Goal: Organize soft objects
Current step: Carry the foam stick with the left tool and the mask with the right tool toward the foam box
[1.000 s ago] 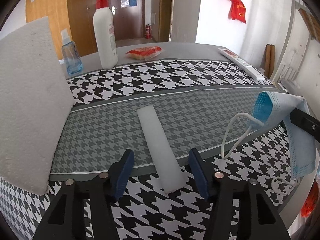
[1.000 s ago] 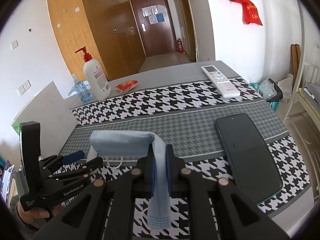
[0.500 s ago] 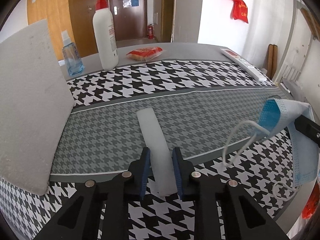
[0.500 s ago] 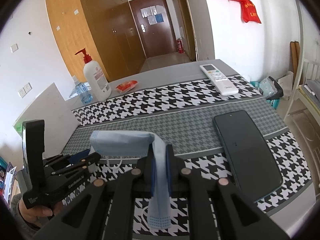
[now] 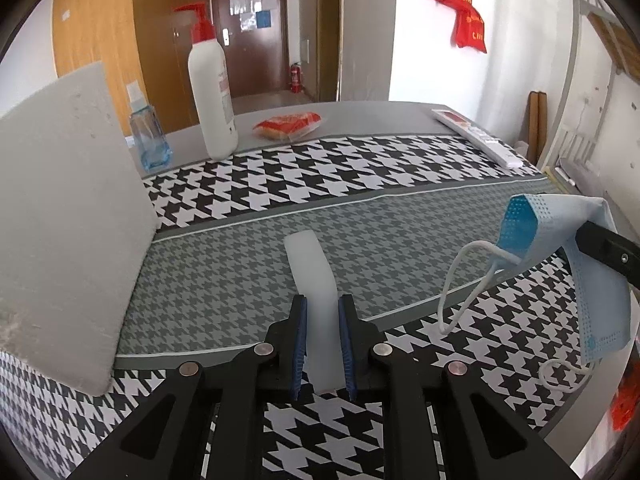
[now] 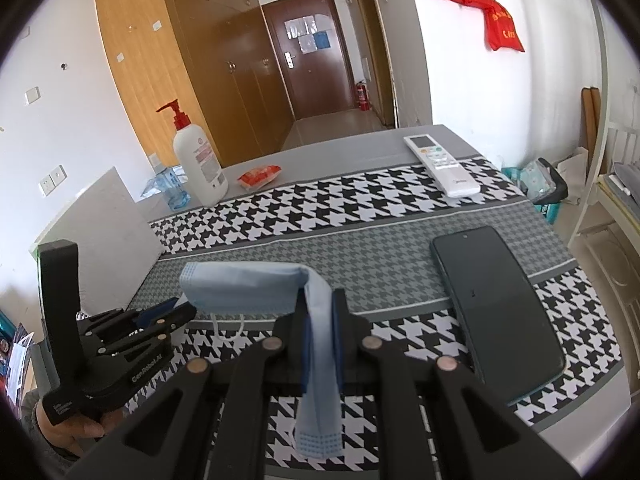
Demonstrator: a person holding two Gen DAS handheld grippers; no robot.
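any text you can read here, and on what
"GenRoboAI": white print on the left tool, seen from the right wrist.
Pump bottle label: too small to read.
Red banners: yellow characters, blurred.
Remote buttons: unreadable.
Door notices: unreadable.

Our left gripper (image 5: 323,346) has just closed its blue pads on the near end of the white foam strip (image 5: 312,276) lying on the houndstooth tablecloth (image 5: 240,288). A blue face mask (image 5: 580,264) hangs at right.
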